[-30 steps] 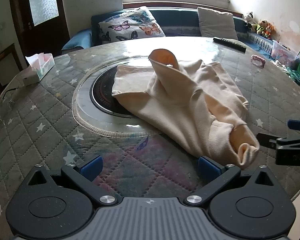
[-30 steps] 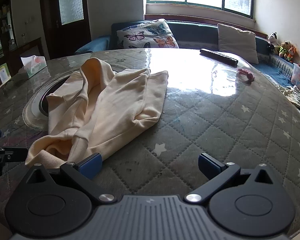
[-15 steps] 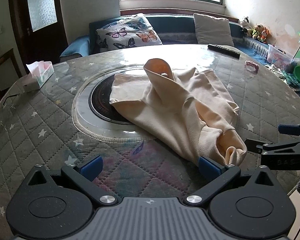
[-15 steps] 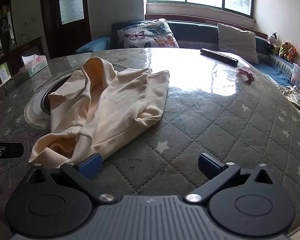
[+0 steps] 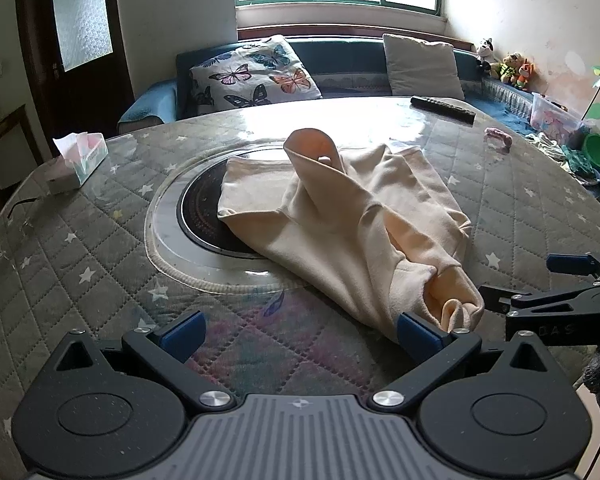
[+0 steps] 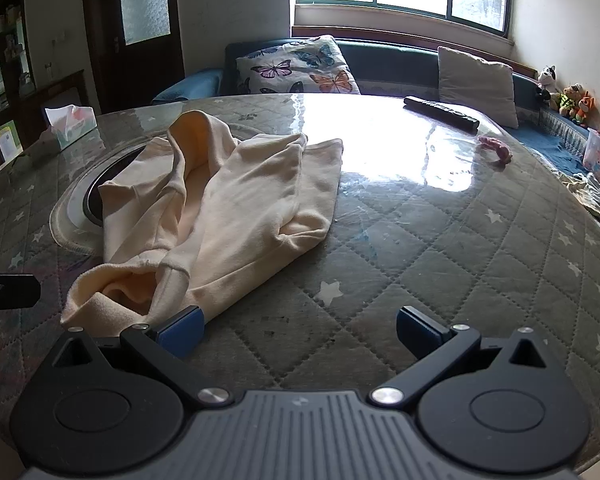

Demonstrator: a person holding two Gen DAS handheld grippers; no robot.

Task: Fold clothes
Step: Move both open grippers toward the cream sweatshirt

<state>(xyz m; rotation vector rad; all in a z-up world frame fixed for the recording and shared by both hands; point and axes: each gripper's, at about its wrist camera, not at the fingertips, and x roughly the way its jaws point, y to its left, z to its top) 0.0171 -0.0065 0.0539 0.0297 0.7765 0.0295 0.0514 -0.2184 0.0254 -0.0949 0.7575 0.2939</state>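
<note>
A cream garment [image 5: 352, 224] lies crumpled on the round quilted table [image 5: 80, 264], one fold standing up at its far end. Its bunched near end [image 5: 456, 308] rests just beyond the right fingertip of my left gripper [image 5: 300, 332], which is open and holds nothing. In the right wrist view the same garment [image 6: 236, 208] spreads to the left, and its near hem touches the left finger of my right gripper [image 6: 300, 326], open and holding nothing. Each gripper shows at the edge of the other's view, on either side of the garment's near end.
A tissue box [image 5: 80, 156] stands at the table's far left. A black remote [image 6: 440, 112] and a small pink object [image 6: 496, 148] lie at the far right. A dark round inset [image 5: 204, 216] sits under the garment. A sofa with cushions [image 5: 256, 72] lies behind.
Both views have tilted up and drawn back a little. The right gripper has come further into the left wrist view, nearer the garment's near end. The garment lies as before.
</note>
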